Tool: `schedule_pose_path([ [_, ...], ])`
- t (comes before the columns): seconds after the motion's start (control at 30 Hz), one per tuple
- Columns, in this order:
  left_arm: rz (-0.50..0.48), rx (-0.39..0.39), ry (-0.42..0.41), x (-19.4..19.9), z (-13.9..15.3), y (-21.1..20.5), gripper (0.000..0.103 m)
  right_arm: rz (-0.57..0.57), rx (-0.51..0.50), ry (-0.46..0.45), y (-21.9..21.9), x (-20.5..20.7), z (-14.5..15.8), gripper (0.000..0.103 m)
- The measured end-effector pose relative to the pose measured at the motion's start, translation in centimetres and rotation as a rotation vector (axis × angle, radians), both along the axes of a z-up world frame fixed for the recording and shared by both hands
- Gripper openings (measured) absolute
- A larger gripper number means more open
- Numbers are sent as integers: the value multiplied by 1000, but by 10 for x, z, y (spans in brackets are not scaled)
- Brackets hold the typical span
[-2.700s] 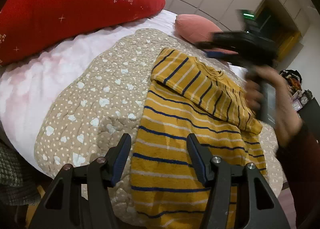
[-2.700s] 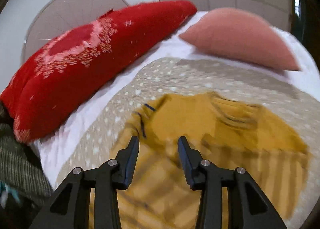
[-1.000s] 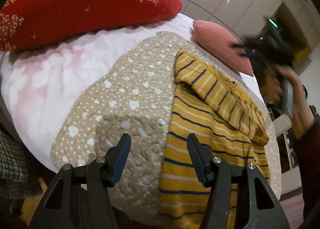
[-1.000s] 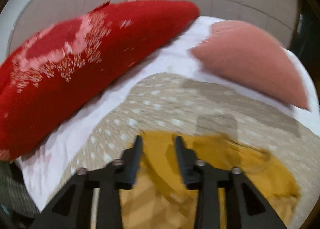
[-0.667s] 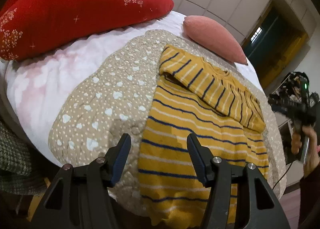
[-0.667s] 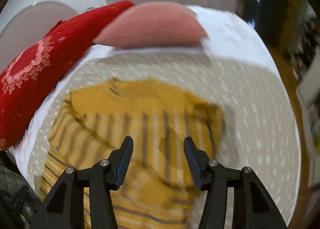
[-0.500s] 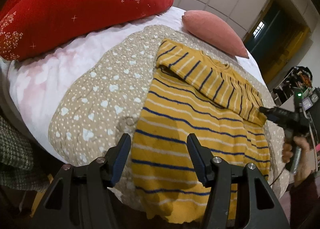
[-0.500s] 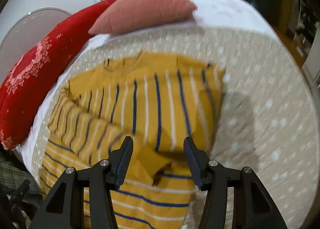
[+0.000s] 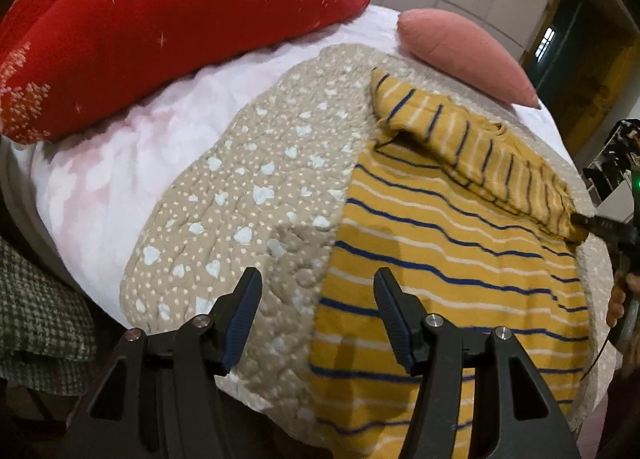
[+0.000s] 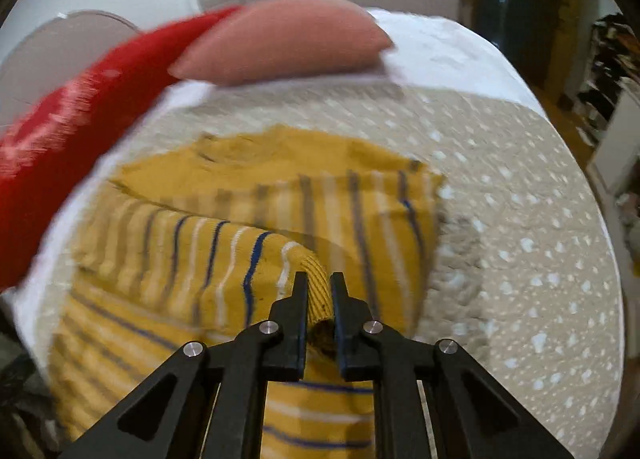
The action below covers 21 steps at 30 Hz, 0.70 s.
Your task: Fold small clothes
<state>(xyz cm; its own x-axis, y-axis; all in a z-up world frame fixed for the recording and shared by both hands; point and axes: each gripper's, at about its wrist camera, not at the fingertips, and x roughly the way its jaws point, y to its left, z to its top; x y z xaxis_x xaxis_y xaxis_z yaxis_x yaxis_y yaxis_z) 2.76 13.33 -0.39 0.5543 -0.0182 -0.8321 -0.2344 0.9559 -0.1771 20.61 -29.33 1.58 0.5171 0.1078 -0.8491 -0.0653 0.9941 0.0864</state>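
A small yellow sweater with blue and white stripes (image 9: 452, 259) lies flat on a beige dotted quilt (image 9: 260, 187). One sleeve (image 9: 472, 151) lies folded across its chest. My right gripper (image 10: 319, 283) is shut on that sleeve's cuff (image 10: 316, 279); it also shows in the left wrist view (image 9: 580, 225) at the sweater's right edge. My left gripper (image 9: 318, 309) is open and empty, above the sweater's lower left edge.
A large red pillow (image 9: 160, 27) and a pink cushion (image 9: 460, 47) lie at the head of the bed. A white-pink sheet (image 9: 120, 163) lies under the quilt. A green checked cloth (image 9: 36, 315) hangs at the lower left. A doorway and shelves are to the right.
My right gripper swung from the sweater's top to its right side and closed on the sleeve cuff. My left gripper stayed open, shifting slightly left over the sweater's edge.
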Motion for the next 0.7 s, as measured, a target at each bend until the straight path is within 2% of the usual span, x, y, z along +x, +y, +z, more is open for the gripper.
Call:
schedule_pose_path([
  [0.2, -27, 16, 50, 16, -22, 8, 57, -64, 130, -27, -36, -37, 0, 43],
  [0.27, -40, 30, 45, 19, -25, 6, 60, -80, 163, -22, -49, -59, 0, 47],
  [0.33, -56, 31, 38, 22, -26, 3, 66, -91, 223, 3, -58, -73, -5, 48],
  [0.5, -56, 6, 48, 23, -29, -3, 72, -114, 426, 91, -73, -112, -38, 49],
  [0.6, -66, -23, 68, 16, -31, -8, 75, -119, 528, 80, -75, -132, -45, 50],
  [0.7, -88, -58, 69, 3, -29, -13, 75, -95, 716, 105, -73, -152, -59, 52],
])
